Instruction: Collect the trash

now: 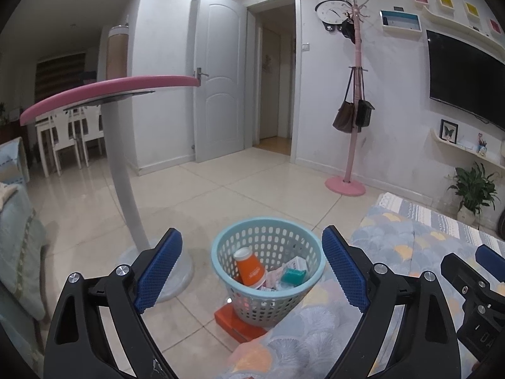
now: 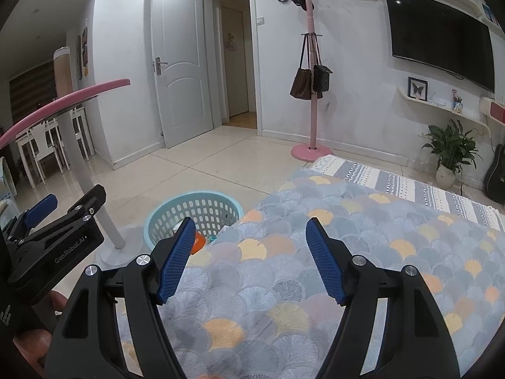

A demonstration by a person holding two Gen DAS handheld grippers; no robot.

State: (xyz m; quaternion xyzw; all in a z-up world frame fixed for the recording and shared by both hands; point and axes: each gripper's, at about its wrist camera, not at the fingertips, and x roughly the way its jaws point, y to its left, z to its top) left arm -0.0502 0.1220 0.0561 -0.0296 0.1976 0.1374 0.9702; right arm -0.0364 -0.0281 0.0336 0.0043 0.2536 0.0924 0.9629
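The light-blue perforated plastic basket (image 1: 268, 268) stands on the pale tiled floor (image 1: 221, 195), and everything else is placed from it. Inside it lie an orange paper cup with a white rim (image 1: 249, 267), tipped on its side, a small teal box (image 1: 293, 275), and some white and pink packets (image 1: 285, 268). An orange flat box (image 1: 235, 320) lies on the floor under the basket's near side. Just left of the basket rises the grey pedestal (image 1: 123, 173) of a round pink-edged surface (image 1: 107, 90), whose base sits on the tiles beside the basket.

The left tongs (image 1: 252, 268) hang above the basket with their blue ribbed pads spread wide and nothing between them. To the right of the basket, a cover patterned with grey, blue and orange fan shapes (image 2: 284, 268) spreads over a bed, its edge touching or overlapping the basket's right side. The right tongs (image 2: 246, 259) hover over that cover, right of the basket, their pads apart and empty. Well beyond the basket, a pink coat stand (image 1: 353, 94) with two hanging bags stands by the white wall.
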